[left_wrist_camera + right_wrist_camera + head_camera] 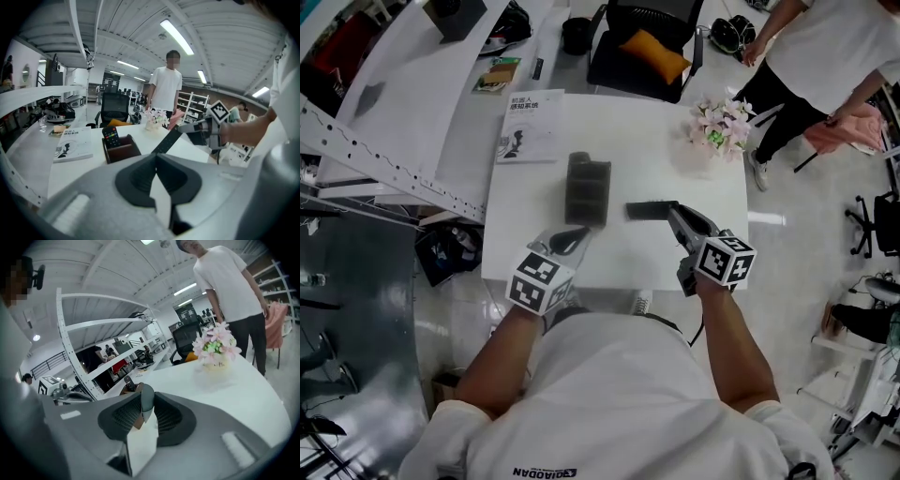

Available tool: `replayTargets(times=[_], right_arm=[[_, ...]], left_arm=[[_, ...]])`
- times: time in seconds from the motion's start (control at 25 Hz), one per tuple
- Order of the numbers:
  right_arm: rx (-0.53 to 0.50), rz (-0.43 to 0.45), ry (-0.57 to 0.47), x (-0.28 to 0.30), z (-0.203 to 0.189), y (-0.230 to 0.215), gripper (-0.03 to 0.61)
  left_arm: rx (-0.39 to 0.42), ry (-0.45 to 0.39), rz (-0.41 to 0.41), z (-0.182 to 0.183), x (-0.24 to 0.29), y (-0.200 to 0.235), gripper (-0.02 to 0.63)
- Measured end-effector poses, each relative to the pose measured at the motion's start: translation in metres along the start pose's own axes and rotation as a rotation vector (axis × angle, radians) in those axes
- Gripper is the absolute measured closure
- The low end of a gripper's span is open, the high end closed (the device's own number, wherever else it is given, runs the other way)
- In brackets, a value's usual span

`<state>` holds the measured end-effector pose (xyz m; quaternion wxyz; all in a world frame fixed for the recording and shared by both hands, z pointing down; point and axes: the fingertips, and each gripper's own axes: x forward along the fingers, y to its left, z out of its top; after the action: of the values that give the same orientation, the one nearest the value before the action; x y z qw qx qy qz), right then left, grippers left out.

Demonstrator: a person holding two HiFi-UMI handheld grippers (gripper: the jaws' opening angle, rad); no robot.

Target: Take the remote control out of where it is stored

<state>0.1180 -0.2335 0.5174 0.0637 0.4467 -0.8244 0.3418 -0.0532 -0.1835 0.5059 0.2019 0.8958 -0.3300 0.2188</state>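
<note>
A dark open-topped holder (586,187) stands mid-table, and a short remote with coloured buttons (111,136) sticks up out of it. My right gripper (673,214) is shut on one end of a long black remote (649,210), held level just right of the holder and outside it. In the right gripper view the remote's grey end (147,406) shows between the pads of the right gripper (146,399). In the left gripper view the long remote (166,140) slants above the table. My left gripper (570,241) sits just in front of the holder (123,151), shut and empty.
A white booklet (530,127) lies at the table's far left, and a pink flower pot (720,124) stands at the far right. An office chair with an orange cushion (649,49) is behind the table. A person (825,56) stands at the right; a white shelf rack (384,141) runs along the left.
</note>
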Motion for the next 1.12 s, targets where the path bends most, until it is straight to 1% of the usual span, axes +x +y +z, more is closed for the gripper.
replayTargets(times=[0.12, 0.24, 0.4, 0.56, 0.68, 0.88, 1.04, 1.08, 1.12], right_arm=[[0.146, 0.023, 0.045, -0.001, -0.025, -0.014, 0.486], [0.252, 0.022, 0.079, 0.001, -0.045, -0.029, 0.486], [0.340, 0.004, 0.097, 0.007, -0.065, -0.052, 0.486], [0.417, 0.004, 0.063, 0.014, -0.072, -0.068, 0.485], [0.413, -0.044, 0.073, 0.017, -0.079, -0.082, 0.476], [0.328, -0.119, 0.122, 0.019, -0.090, -0.097, 0.458], [0.279, -0.188, 0.166, 0.023, -0.097, -0.109, 0.454], [0.265, -0.211, 0.177, 0.023, -0.098, -0.113, 0.461], [0.252, -0.230, 0.185, 0.023, -0.099, -0.116, 0.511]], left_arm=[[0.000, 0.005, -0.001, 0.000, 0.003, -0.002, 0.611], [0.003, 0.007, -0.003, 0.001, 0.004, -0.004, 0.611], [0.005, 0.009, -0.002, 0.000, 0.004, -0.006, 0.611], [0.002, 0.013, 0.008, 0.000, 0.001, -0.005, 0.611], [-0.003, 0.014, 0.012, -0.001, 0.000, -0.006, 0.611], [-0.009, 0.017, 0.024, -0.003, -0.002, -0.003, 0.611], [-0.016, 0.019, 0.030, -0.006, -0.003, -0.001, 0.612], [-0.017, 0.019, 0.029, -0.006, -0.003, -0.002, 0.612], [-0.017, 0.019, 0.029, -0.006, -0.003, -0.002, 0.612]])
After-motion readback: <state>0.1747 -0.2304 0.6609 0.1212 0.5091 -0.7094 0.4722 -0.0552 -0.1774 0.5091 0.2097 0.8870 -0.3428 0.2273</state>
